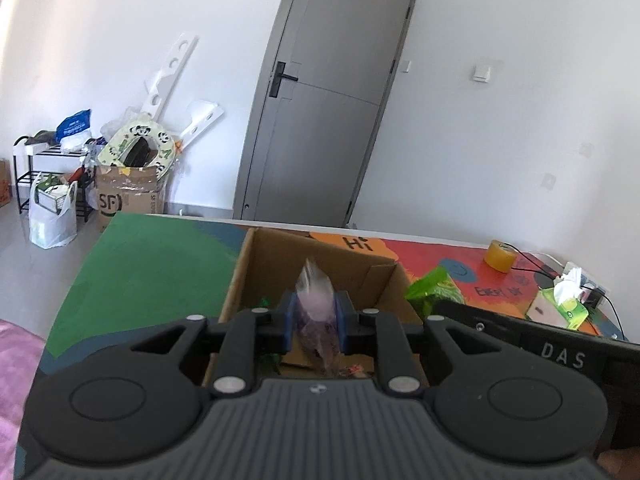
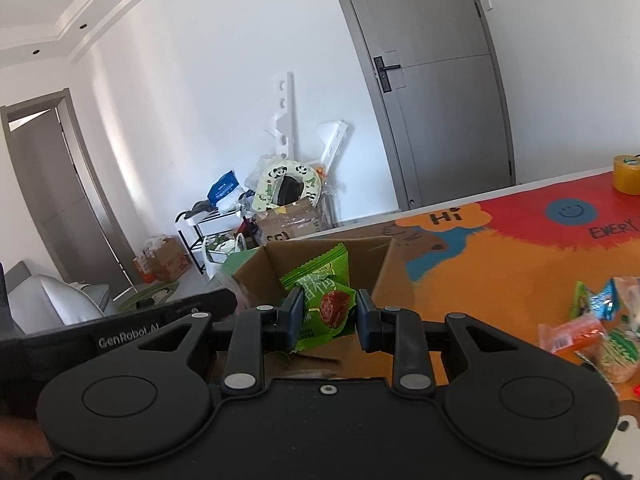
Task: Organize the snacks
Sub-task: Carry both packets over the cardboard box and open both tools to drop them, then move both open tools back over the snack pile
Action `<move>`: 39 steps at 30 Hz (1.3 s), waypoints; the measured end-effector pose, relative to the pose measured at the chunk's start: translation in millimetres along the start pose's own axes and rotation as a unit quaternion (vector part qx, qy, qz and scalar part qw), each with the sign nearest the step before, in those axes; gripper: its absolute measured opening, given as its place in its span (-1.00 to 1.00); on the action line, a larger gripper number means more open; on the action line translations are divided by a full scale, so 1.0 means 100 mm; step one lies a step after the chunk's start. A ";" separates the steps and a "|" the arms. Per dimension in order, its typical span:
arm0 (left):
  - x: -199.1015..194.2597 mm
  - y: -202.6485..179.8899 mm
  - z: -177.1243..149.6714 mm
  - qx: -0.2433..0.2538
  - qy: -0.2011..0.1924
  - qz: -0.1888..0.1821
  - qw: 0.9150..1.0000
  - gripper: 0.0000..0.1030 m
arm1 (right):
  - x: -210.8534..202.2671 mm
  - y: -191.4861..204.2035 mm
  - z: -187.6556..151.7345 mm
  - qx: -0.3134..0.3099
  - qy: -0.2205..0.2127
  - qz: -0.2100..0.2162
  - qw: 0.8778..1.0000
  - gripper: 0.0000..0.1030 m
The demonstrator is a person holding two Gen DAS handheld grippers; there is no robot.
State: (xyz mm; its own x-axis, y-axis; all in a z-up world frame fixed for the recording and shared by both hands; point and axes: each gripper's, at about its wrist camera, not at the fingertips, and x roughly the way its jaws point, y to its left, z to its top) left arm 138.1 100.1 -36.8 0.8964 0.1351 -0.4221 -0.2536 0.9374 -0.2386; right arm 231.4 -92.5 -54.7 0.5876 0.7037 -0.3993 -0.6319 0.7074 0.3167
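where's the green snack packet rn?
Right wrist view: green snack packet sits between the right gripper fingers, held over the open cardboard box.

Black gripper [image 1: 316,316], blue pads [image 1: 289,320]

2 wrist fisheye views, each looking forward along its gripper's fingers and tilted slightly down, both close over 1 open cardboard box [image 1: 308,264].

Left wrist view: sits just behind the left gripper [image 1: 316,316], whose black body fills the lower third; faces across the colourful table mat [image 1: 160,264] toward the grey door [image 1: 332,92], horizon tilted. Right wrist view: just behind the right gripper [image 2: 328,314], same heading, set further right, door [image 2: 436,80] upper right, a second doorway [image 2: 52,184] at far left. Shared: the box [image 2: 320,248], the mat [image 2: 500,256], the door, the floor clutter by the wall [image 1: 128,168] [image 2: 280,196], the yellow tape roll [image 1: 500,256] [image 2: 627,174]; each view catches the other gripper's body at its edge.
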 end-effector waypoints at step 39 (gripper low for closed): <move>-0.24 -0.66 -0.22 0.002 0.021 -0.037 0.999 0.86 | -0.89 -0.77 -0.33 0.082 -0.025 -0.085 0.993 0.99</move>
State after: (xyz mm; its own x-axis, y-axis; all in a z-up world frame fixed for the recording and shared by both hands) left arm 124.9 27.4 -30.4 0.8966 0.0519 -0.4397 -0.1859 0.9455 -0.2674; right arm 211.4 -212.0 -72.0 0.7052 0.5728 -0.4178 -0.4332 0.8147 0.3855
